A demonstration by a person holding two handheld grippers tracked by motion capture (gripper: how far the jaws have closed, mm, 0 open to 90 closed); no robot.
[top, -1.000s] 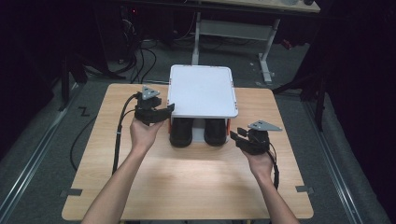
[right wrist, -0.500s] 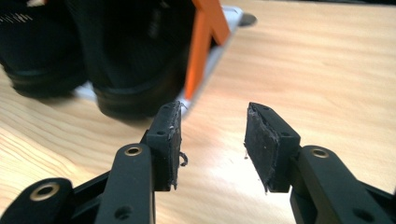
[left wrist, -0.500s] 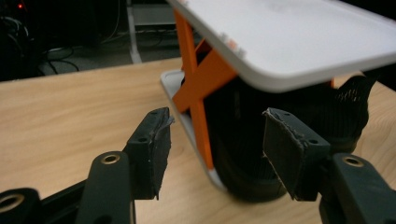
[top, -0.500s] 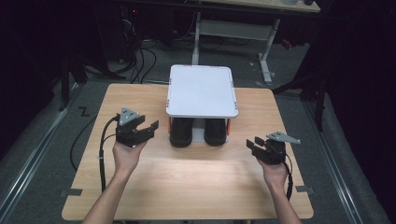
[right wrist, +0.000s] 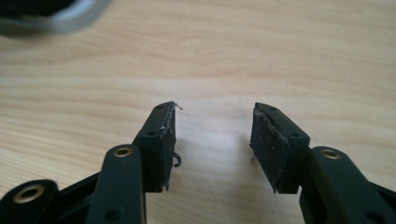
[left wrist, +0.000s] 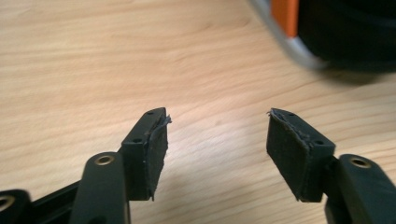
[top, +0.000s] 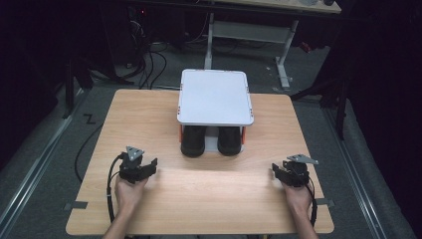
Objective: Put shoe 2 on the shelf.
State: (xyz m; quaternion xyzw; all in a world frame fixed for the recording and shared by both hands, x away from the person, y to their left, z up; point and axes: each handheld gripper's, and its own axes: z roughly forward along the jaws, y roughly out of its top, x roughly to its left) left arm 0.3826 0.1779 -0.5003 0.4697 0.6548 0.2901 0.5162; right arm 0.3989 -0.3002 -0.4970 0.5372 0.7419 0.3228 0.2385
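left tongs (top: 152, 165): just been opening, empty, dropping back from the shoes (top: 195, 141)
right tongs (top: 276, 171): same, wide, nothing held
task: looking wrapped up

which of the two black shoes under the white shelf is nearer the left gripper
The left-hand black shoe on the white-topped rack; it sits on the side of the left gripper, while the other black shoe lies further right.
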